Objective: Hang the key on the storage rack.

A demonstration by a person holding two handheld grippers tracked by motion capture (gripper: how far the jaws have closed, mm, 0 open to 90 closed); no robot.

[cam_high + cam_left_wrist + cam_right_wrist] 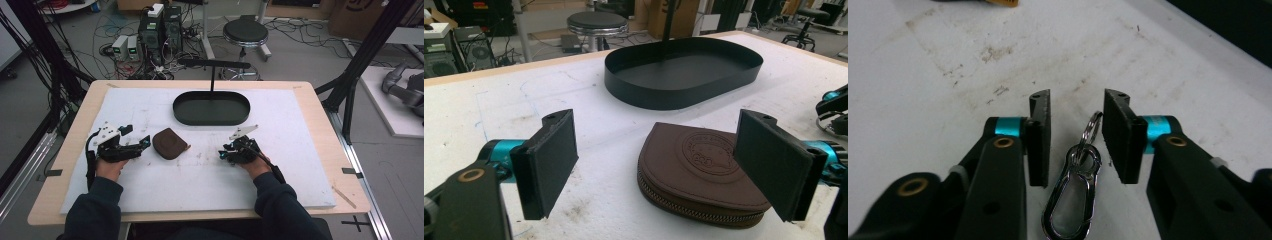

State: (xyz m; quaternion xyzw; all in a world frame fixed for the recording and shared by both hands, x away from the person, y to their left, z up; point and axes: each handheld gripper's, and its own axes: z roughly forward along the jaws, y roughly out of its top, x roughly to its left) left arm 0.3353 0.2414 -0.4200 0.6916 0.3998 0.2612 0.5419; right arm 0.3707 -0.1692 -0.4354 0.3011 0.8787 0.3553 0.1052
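Carabiner: one silver clip [1068, 200] with a small key ring [1091, 125] on its far end, lying flat on the white mat [200, 185] between the right gripper's jaws.
Carabiner axis: its long axis runs along the jaws' own line, ring end pointing away from the camera, rounded end toward it; the ring touches or almost touches the jaw at the right of the right gripper view.
Pouch: one brown zipped leather pouch [696, 172], flat on the mat, embossed round mark up; in the left gripper view its straight zipped edge faces the camera and its rounded edge faces the tray.
Pouch place: near the mat's middle in the high view [170, 143], between the two grippers and nearer the left one.
Tray: one black oval tray [182, 115] with a T-shaped stand, beyond the pouch, long axis across the table.
Left gripper: [138, 145] jaws wide apart, holding nothing, aimed at the pouch, low over the mat; one jaw is in front of the pouch's right edge.
Right gripper: [1076, 132] jaws narrowly apart, straddling the carabiner without clamping it, tipped down to the mat.
Hands: two, one per gripper; forearms in dark sleeves come in from the near table edge.
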